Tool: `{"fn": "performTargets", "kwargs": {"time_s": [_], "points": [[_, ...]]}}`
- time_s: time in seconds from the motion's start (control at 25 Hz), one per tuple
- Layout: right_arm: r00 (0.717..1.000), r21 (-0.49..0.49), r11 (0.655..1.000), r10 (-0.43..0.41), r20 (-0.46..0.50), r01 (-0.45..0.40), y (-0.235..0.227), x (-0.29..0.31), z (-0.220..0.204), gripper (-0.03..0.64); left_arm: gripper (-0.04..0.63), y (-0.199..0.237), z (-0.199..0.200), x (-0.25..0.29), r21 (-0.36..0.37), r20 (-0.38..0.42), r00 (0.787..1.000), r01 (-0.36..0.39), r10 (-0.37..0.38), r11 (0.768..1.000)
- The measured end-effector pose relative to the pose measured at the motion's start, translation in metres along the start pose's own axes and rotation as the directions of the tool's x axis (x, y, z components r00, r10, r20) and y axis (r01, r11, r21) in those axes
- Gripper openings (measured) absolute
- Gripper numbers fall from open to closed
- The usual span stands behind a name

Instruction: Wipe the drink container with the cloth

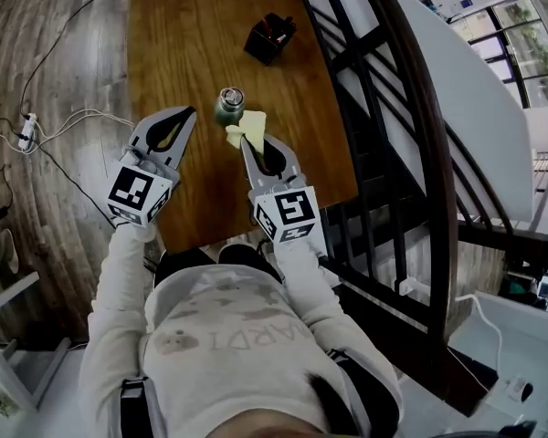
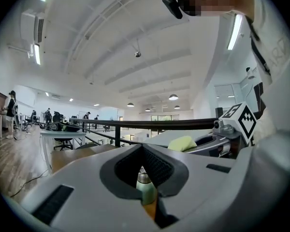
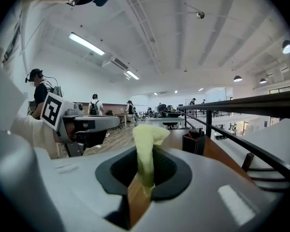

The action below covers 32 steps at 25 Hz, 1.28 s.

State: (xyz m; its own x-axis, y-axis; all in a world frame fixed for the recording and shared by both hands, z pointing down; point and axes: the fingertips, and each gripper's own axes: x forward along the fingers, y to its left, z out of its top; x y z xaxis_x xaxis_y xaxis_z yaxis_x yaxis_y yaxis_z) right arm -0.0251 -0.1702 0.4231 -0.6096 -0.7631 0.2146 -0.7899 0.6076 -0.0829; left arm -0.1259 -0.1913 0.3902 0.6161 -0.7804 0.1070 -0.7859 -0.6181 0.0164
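Nearest the head camera is the person's pale sweatshirt, both sleeves extended forward to the grippers. The right gripper is clenched on a yellow cloth. The jaws pinch a narrow fold, and a loose flap stands out beyond the tips. The left gripper has its jaws closed together on nothing; its own view shows only the bottle and the table beyond them. The green drink bottle stands upright and unheld on the wooden table, just beyond both sets of tips. The left gripper's tip is near its left side and the cloth flap is just beside its right side; contact between flap and bottle cannot be confirmed. A black holder sits farther along the table, well apart, and a dark railing runs past the table's right edge. Hazards, as judged: with the bottle unrestrained, a sideways wiping stroke may tip it or slide it across the table. The cause would be cloth pressure with no opposing grip from the left gripper. The narrow pinch may also let the cloth pull free under drag.
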Motion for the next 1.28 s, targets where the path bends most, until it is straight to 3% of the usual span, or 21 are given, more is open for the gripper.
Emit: {"fn": "performTargets", "kwargs": {"time_s": [0.24,0.68,1.28], "points": [[0.998,0.026,0.999,-0.031,-0.047,0.032,-0.007,0.020,-0.024,0.061,0.000,0.006,-0.028,0.043,0.040,-0.091,0.990,0.110,-0.106,0.993],[0.991,0.056,0.995,-0.072,-0.108,0.079,-0.018,0.035,-0.056,0.061,0.000,-0.001,-0.082,0.100,0.085,-0.240,0.947,0.242,-0.215,0.967],[0.976,0.023,1.000,0.005,-0.218,0.000,-0.010,0.076,-0.099,0.061,0.000,0.000,-0.089,0.108,0.086,-0.257,0.929,0.295,-0.265,0.952]]}}
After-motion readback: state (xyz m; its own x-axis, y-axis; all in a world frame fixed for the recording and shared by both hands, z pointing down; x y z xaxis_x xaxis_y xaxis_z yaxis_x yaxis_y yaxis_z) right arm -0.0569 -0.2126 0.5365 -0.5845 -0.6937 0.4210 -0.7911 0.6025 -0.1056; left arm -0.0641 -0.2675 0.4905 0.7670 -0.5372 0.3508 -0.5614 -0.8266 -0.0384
